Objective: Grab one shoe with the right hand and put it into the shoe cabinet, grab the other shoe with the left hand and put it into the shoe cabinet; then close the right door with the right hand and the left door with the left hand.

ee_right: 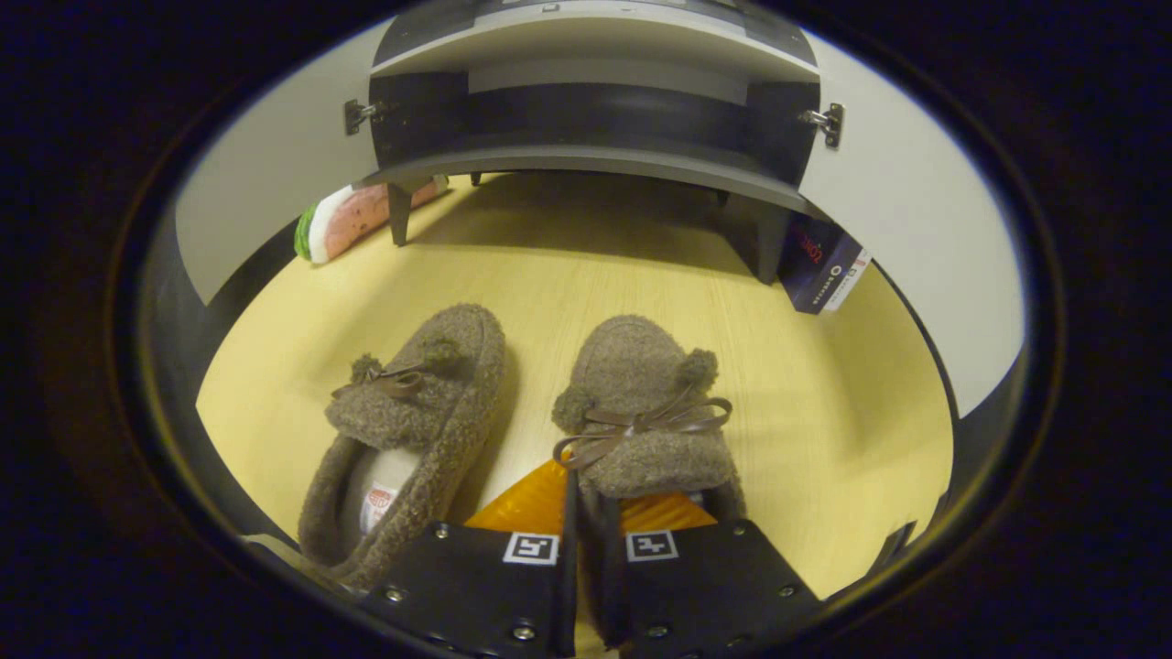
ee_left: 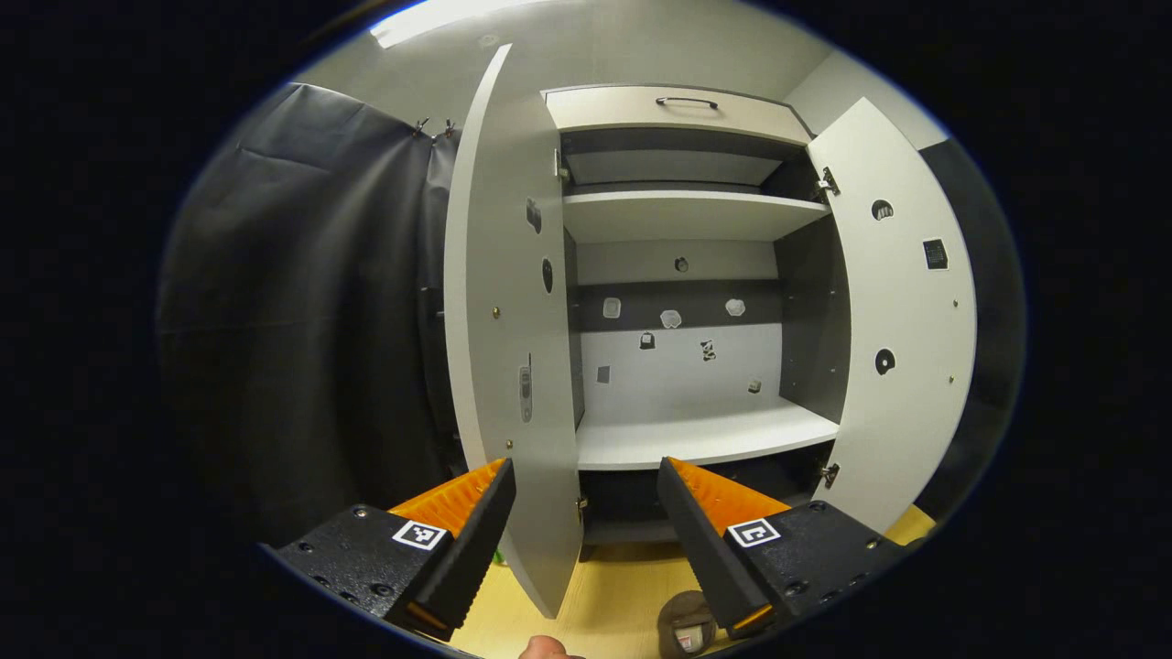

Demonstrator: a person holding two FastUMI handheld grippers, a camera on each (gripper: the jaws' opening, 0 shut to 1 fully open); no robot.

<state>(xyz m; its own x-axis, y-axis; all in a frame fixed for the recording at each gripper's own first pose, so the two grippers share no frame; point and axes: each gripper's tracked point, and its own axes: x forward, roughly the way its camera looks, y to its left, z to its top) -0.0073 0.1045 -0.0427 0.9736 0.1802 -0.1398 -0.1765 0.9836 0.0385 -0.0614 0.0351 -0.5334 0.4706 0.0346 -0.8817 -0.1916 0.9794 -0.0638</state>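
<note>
Two brown fuzzy slippers with bows lie side by side on the yellow floor in the right gripper view, toes toward the cabinet. My right gripper point(ee_right: 588, 502) is shut on the inner side rim of the right shoe point(ee_right: 641, 412). The left shoe point(ee_right: 412, 403) lies free beside it. In the left gripper view my left gripper point(ee_left: 586, 471) is open and holds nothing, raised in front of the shoe cabinet point(ee_left: 696, 439). Both doors stand open: the left door point(ee_left: 508, 320) and the right door point(ee_left: 902, 320). Part of a shoe point(ee_left: 687, 622) shows on the floor below.
The cabinet's base point(ee_right: 595, 160) stands on short legs above the floor. A watermelon-patterned item point(ee_right: 352, 220) lies by its left leg and a dark box point(ee_right: 824, 265) leans by its right leg. Black cloth point(ee_left: 302, 320) hangs left of the cabinet. A hand point(ee_left: 549, 648) peeks in at the bottom.
</note>
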